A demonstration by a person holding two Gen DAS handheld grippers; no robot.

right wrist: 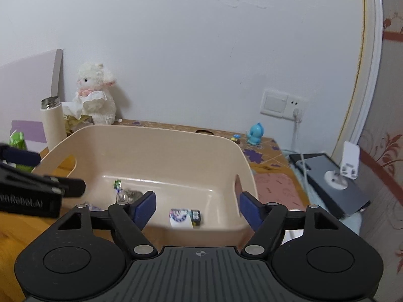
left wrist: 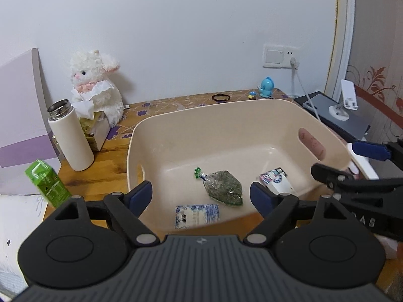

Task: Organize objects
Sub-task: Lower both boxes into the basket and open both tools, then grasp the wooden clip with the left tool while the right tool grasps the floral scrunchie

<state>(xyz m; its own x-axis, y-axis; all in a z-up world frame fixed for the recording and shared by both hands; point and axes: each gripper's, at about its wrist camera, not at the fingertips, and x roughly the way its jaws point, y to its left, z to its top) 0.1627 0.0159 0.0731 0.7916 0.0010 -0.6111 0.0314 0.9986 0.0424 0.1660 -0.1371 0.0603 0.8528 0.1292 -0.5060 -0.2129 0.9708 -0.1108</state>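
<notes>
Packets — a green bag (left wrist: 224,187), a blue sachet (left wrist: 197,216) and a small carton (left wrist: 275,180) — lie gathered in the beige bin (left wrist: 191,115) on the bench (left wrist: 115,151), so both the left hand-held gripper (left wrist: 201,197) and the right hand-held gripper (right wrist: 196,207) hang released and empty above it.

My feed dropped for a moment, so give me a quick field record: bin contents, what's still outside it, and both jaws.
bin: beige, on wooden table
inside bin: green bag, blue packet, small white carton
outside, left: flask, green box
left gripper: jaws open, empty
right gripper: jaws open, empty
</notes>
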